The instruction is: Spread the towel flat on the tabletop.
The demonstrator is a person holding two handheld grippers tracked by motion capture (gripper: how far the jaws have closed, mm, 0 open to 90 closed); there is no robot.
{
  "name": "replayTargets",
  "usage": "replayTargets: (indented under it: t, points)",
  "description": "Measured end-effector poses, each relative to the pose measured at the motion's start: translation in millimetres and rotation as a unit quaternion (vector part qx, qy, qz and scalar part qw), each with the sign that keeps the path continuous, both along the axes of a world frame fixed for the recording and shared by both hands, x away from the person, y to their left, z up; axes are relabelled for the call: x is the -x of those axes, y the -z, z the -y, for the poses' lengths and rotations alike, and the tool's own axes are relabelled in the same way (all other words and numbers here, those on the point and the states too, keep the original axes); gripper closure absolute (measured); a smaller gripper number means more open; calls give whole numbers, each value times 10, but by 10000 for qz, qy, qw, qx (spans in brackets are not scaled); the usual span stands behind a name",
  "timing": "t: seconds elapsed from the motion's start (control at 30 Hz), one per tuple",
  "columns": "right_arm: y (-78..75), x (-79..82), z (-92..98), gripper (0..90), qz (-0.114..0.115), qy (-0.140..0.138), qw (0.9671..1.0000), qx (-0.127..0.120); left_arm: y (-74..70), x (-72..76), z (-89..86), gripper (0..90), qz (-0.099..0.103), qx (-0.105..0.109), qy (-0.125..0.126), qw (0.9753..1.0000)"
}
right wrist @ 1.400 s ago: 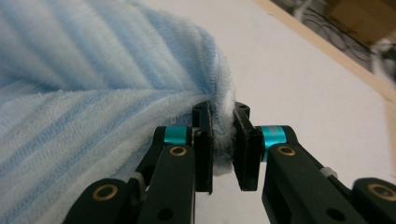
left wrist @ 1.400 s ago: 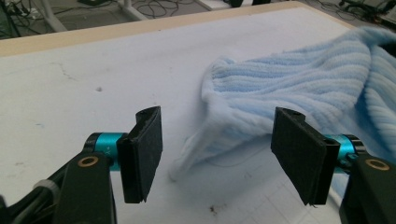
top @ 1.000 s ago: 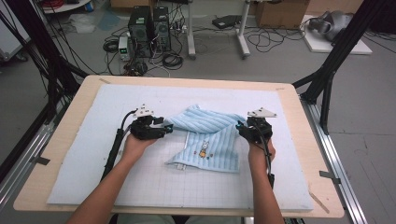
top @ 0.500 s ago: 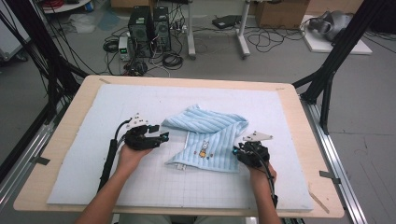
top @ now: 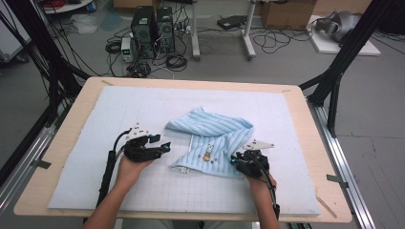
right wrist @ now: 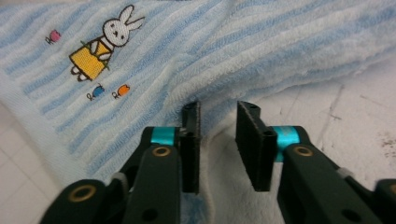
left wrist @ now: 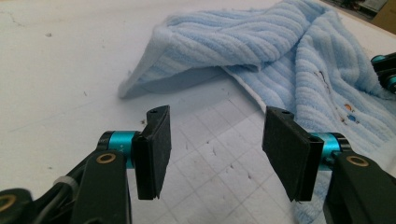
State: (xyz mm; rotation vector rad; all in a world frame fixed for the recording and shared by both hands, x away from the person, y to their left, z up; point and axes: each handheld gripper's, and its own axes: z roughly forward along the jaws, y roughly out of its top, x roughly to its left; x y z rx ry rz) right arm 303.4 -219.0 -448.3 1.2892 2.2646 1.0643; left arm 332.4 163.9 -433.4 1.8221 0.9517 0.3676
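Observation:
A light blue striped towel [top: 215, 133] lies crumpled on the mat, its top left part folded over, with a small rabbit picture [top: 208, 153] near its front edge. My left gripper [top: 165, 146] hovers just left of the towel's near left corner, jaws wide open and empty [left wrist: 215, 140]; the towel [left wrist: 261, 42] lies ahead of it. My right gripper [top: 234, 161] sits at the towel's near right corner. Its jaws [right wrist: 217, 130] are narrowly apart, with the towel's edge [right wrist: 210, 60] running in between them. The rabbit [right wrist: 100, 46] is to their left.
The towel rests on a pale gridded mat [top: 143, 105] covering a wooden table [top: 305, 143]. Black frame posts [top: 344, 62] rise at the table's back corners. Computer cases [top: 153, 24] and cables stand on the floor beyond the far edge.
Both hands have drawn back toward the near edge. The right gripper went from the towel's right side down to its near right corner. The left gripper slid off the towel's left edge.

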Motion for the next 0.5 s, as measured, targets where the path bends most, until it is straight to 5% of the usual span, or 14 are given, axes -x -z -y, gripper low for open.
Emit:
replayTargets:
  t: [0.03,0.1,0.2,0.5]
  points:
    - [-1,-1,8,842,-38,-23,10000,-44,0,-2,1,425,-1,6,1,10000]
    - [-1,0,9,880,-51,-147,9998,-87,9,-6,6,426,-16,37,-16,10000]
    - [-30,68,-14,884,153,-152,9992,323,11,-10,-1,426,-20,-5,-12,10000]
    - [-102,291,282,884,328,266,9958,809,1,10,21,428,-8,17,58,10000]
